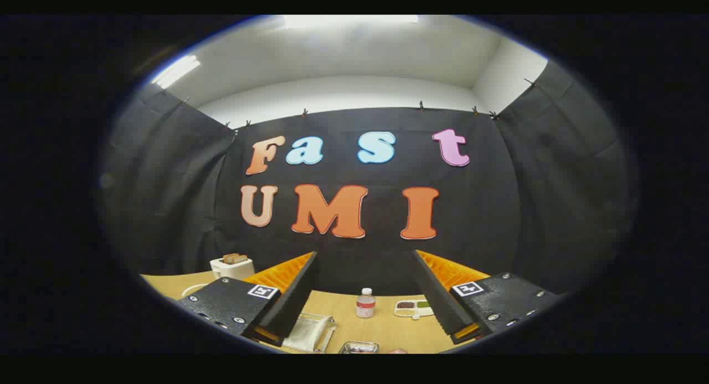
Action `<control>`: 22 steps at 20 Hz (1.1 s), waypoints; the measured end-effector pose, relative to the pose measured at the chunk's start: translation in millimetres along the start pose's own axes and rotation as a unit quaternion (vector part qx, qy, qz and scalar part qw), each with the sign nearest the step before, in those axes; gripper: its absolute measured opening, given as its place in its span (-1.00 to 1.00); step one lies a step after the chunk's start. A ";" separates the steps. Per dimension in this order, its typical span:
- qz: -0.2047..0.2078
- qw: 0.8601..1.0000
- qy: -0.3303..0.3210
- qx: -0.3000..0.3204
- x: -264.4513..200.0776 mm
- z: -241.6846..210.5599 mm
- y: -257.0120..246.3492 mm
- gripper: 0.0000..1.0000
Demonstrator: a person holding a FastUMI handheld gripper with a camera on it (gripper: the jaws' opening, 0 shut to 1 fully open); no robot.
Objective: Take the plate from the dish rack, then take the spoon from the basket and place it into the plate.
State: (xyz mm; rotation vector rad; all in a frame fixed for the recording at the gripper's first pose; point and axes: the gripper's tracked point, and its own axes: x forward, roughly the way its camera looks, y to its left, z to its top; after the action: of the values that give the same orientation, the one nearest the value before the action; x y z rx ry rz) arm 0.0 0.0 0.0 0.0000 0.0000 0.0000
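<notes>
Gripper (365,262) fingers spread wide (gripping nothing), bottle (365,303) beyond, table (388,328)

A clear container (359,348) between the jaws is cut off below.

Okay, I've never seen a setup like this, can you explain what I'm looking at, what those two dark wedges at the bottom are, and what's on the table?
This is a handheld gripper that a person carries; the camera rides on it and looks forward along its two fingers. Those dark wedges are the fingers, spread apart and holding nothing. Between and beyond them, on the wooden table, stand a small bottle and a divided tray. A toaster with bread sits beyond the left finger. A clear container lies just ahead, and a small shiny dish nearer still. Black cloth forms the booth's wall.
</notes>
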 end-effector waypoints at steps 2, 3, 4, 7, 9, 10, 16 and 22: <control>0.005 1.000 -0.006 0.005 -0.5 10.5 10.7 0.96; 0.008 1.000 -0.007 0.013 -0.1 14.6 15.2 0.96; 0.011 1.000 -0.006 0.022 0.7 18.9 19.5 0.96; 0.014 0.999 -0.006 0.037 3.0 30.5 25.4 0.96; 0.013 0.999 -0.009 0.038 2.8 39.0 26.4 0.96; 0.013 0.999 -0.011 0.036 2.7 43.2 27.1 0.96; 0.031 0.998 0.008 0.050 9.0 53.8 43.9 0.96; 0.061 0.996 0.054 0.044 15.9 33.1 68.0 0.96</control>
State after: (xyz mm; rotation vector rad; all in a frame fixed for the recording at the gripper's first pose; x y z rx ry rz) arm 15.9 68.0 33.1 0.0879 0.1087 0.1213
